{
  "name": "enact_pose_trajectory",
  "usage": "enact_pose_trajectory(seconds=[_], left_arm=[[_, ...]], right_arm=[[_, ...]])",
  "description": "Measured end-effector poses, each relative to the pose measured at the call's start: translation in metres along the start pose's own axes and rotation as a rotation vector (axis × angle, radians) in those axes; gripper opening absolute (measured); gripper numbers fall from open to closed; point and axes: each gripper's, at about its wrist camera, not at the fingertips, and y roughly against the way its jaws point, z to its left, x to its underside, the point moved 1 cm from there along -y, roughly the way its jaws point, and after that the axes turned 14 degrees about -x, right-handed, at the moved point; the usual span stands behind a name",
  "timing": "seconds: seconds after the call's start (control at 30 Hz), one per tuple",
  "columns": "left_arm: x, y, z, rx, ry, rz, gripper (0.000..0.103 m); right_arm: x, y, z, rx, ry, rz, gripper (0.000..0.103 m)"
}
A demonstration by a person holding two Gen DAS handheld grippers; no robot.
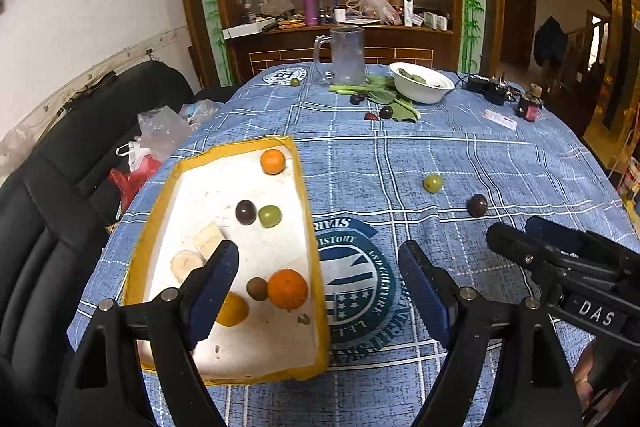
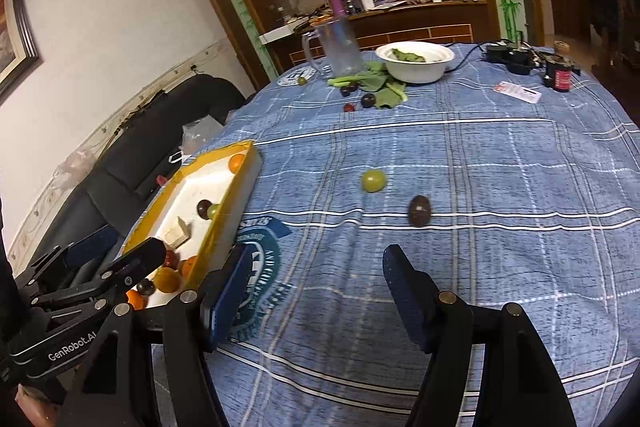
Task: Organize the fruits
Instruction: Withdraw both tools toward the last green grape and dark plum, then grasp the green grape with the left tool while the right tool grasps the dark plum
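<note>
A yellow-rimmed white tray (image 1: 308,227) (image 2: 240,179) lies at the table's left. It holds oranges (image 1: 287,288), a dark grape (image 1: 245,211), a green grape (image 1: 269,215), a brown fruit (image 1: 256,288) and banana pieces (image 1: 186,264). A loose green grape (image 1: 433,183) (image 2: 373,180) and a dark fruit (image 1: 477,205) (image 2: 419,210) lie on the blue cloth. My left gripper (image 1: 320,279) is open and empty above the tray's right edge. My right gripper (image 2: 316,279) is open and empty, short of the two loose fruits.
At the far side stand a glass mug (image 1: 346,55), a white bowl (image 1: 422,83) on leafy greens, more dark grapes (image 1: 386,112), one green grape (image 1: 295,81), and black cables and a small jar (image 1: 530,105). A black chair (image 1: 60,187) with plastic bags stands left of the table.
</note>
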Motion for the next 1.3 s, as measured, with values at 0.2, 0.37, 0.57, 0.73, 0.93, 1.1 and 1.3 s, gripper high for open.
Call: enact_pose_trajectory(seconds=[0.2,0.37,0.57,0.73,0.93,1.1,1.3], left_arm=[[0.000,-0.003,-0.015,0.009,-0.030,0.010,0.082],[-0.001,-0.008,-0.024,0.012,-0.049,0.024,0.082],[-0.001,-0.017,-0.033,0.015,-0.066,0.043,0.082],[0.000,-0.030,-0.042,0.026,-0.079,0.075,0.082],[0.000,-0.045,-0.052,0.033,-0.092,0.103,0.082],[-0.003,-0.056,-0.056,0.050,-0.090,0.125,0.082],[-0.029,-0.072,-0.052,0.109,-0.006,0.149,0.082]], right_arm=[[0.001,0.009,-0.015,0.017,-0.018,-0.009,0.073],[0.001,0.009,-0.023,0.023,-0.030,-0.008,0.073],[0.000,0.006,-0.034,0.036,-0.041,0.000,0.074],[-0.002,0.003,-0.047,0.049,-0.059,0.011,0.074],[-0.002,-0.004,-0.059,0.063,-0.069,0.032,0.074],[-0.006,-0.010,-0.068,0.080,-0.065,0.053,0.074],[-0.017,-0.022,-0.081,0.126,-0.032,0.090,0.074]])
